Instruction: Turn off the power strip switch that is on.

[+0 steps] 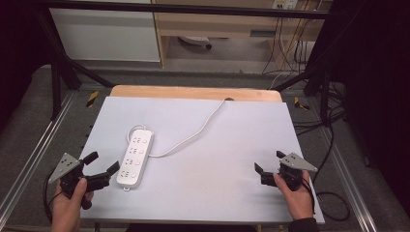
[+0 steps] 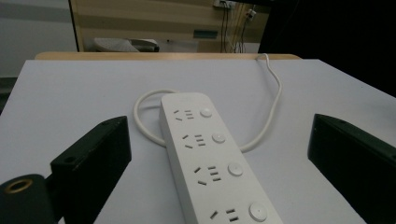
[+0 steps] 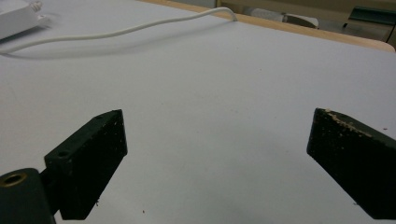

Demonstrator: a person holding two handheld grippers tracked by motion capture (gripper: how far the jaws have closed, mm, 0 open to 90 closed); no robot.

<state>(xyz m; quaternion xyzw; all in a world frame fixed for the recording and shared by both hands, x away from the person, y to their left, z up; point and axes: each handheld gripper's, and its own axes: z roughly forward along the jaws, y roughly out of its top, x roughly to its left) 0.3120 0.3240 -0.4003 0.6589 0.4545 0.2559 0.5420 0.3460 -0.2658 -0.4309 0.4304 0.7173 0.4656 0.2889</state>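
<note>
My right gripper (image 3: 217,163) has its jaws spread wide, with nothing between them, over the bare white table surface (image 3: 210,102). A white cable (image 3: 116,31) curves across the far part of the surface. The power strip's end (image 3: 16,16) lies at the upper left corner.

The high view looks forward and down over the whole table (image 1: 203,145). The left gripper view sits low and close behind the power strip (image 2: 210,154), facing the far edge. The right gripper view skims the tabletop; both gripper views share the cord (image 3: 116,31).
</note>
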